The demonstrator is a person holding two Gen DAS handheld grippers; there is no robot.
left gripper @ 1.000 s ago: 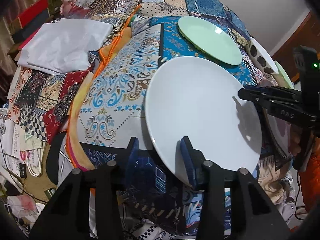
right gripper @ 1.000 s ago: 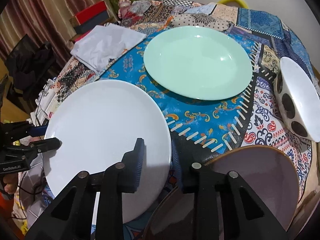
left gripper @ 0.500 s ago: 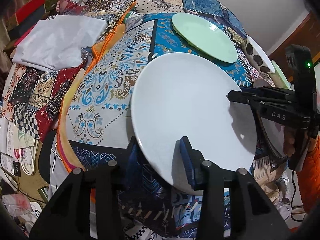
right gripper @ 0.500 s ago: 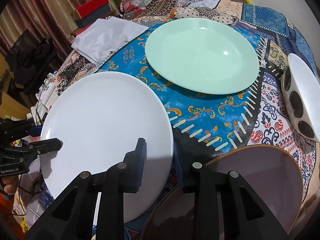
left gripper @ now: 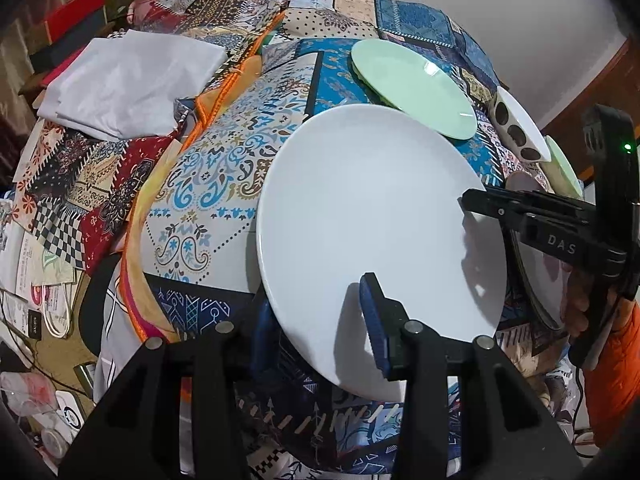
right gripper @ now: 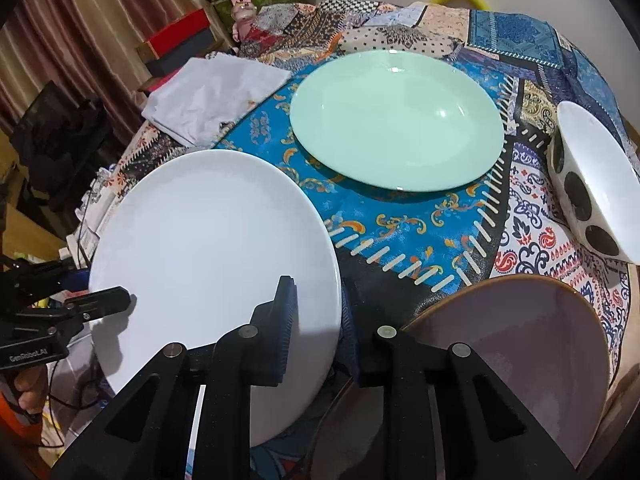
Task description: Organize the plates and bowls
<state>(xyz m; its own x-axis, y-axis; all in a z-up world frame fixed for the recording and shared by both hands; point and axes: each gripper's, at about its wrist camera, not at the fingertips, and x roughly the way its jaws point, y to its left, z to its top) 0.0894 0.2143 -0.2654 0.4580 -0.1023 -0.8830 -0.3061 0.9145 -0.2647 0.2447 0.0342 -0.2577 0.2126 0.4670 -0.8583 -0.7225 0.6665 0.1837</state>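
A counter [right gripper: 452,240] draped in a bright patchwork cloth fills both views, with 2 hand-held grippers meeting over a large white plate [left gripper: 372,240].

Compared with 1 second ago, the white plate has risen off the cloth and tilted, and it now sits closer to the mint-green plate [right gripper: 396,120]; in the left wrist view its far rim now overlaps the green plate's near edge. That suggests the white plate is being carried over to stack with the green one.

The left hand-held gripper [left gripper: 316,316] is clamped on the plate's near rim, 1 pad on top and 1 underneath. The right hand-held gripper [right gripper: 318,320] is clamped on the opposite rim in the same way.

To the right of the lifted plate lies a brown-rimmed, lilac-grey plate [right gripper: 516,352], very near the right gripper's outer finger. A white bowl with dark spots [right gripper: 592,192] lies tipped on its side near the counter's right edge. A folded white cloth [right gripper: 212,96] lies at the far left, well apart from the plates.

The open room is the blue patterned strip between the white and green plates. The plate's near edge hangs out past the counter's edge, so a slip there would probably drop it to the cluttered floor.
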